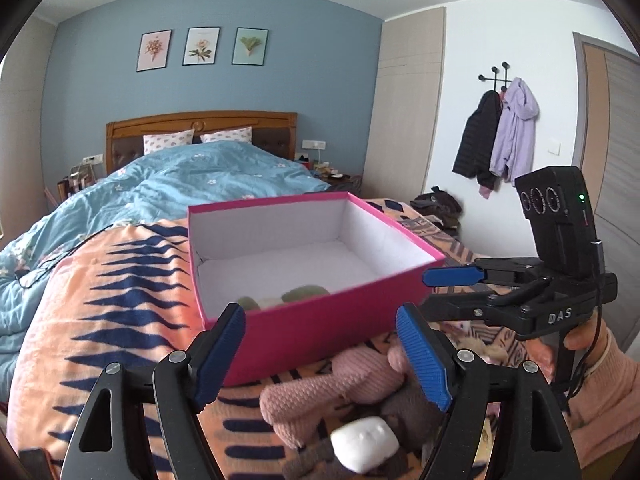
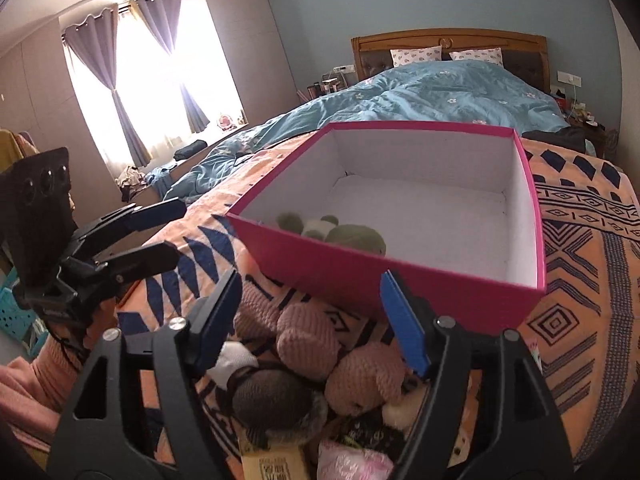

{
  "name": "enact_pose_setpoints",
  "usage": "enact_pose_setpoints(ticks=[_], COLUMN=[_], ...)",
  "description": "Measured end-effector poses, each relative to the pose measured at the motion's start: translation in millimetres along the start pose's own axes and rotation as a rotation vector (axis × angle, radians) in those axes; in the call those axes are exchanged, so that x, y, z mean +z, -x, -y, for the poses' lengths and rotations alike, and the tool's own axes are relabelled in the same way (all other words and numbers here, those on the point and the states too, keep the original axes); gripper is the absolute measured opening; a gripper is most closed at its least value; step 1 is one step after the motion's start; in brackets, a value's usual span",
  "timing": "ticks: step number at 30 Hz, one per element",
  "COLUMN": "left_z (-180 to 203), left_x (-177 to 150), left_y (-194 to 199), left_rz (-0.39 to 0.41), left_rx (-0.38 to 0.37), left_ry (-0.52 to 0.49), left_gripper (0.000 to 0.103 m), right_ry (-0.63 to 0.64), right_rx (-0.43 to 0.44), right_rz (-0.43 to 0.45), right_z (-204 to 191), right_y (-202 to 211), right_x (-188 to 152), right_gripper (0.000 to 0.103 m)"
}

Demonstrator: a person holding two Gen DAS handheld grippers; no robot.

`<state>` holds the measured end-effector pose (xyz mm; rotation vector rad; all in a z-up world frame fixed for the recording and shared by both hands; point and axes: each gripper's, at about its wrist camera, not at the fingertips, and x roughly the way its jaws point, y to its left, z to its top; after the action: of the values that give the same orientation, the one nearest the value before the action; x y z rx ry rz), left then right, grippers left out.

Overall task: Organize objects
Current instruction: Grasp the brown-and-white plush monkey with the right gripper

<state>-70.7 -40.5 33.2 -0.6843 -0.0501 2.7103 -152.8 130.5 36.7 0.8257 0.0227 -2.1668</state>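
Both wrist cameras look slightly downward, close over the bed, toward the headboard; each frames the pink box (image 1: 320, 320) (image 2: 360, 276) at centre and the other gripper at its edge.

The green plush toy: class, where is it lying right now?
In the right wrist view, the green plush toy lies inside the pink box, against its near wall at the near left corner.

Bed (image 1: 48, 320) with orange blanket (image 1: 120, 280) patterned in navy, filling lower frame; blue floral duvet (image 1: 192, 176) bunched behind, toward upper left. Open pink box (image 1: 320, 320) at centre on the blanket. Heap of knitted pink and brown soft toys (image 1: 340, 384) just below the box, at bottom centre.
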Motion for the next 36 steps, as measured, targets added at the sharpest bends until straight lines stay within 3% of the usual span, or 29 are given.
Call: enact_pose_setpoints(ticks=[5, 10, 22, 32, 36], left_z=[9.1, 9.5, 10.1, 5.4, 6.3], left_x=[-26.5, -51.0, -83.8, -95.8, -96.6], left_y=[-0.4, -4.2, -12.3, -19.9, -22.1], left_rz=[-0.056, -0.111, -0.187, -0.243, -0.26], left_rx=[-0.019, -0.036, -0.079, -0.121, -0.149], left_ry=[0.0, 0.03, 0.086, 0.114, 0.127], left_gripper=[0.08, 0.08, 0.079, 0.078, 0.078], right_ry=[0.007, -0.007, -0.003, -0.006, -0.004], right_rx=[-0.005, 0.005, 0.01, 0.012, 0.021], right_rz=[-0.076, -0.134, -0.181, -0.187, -0.176], right_z=[-8.7, -13.5, -23.4, -24.0, -24.2], right_y=[-0.2, -8.3, -33.8, -42.1, -38.5], right_x=[-44.1, -67.3, -69.5, -73.1, -74.1], right_gripper=[0.073, 0.073, 0.072, 0.058, 0.057])
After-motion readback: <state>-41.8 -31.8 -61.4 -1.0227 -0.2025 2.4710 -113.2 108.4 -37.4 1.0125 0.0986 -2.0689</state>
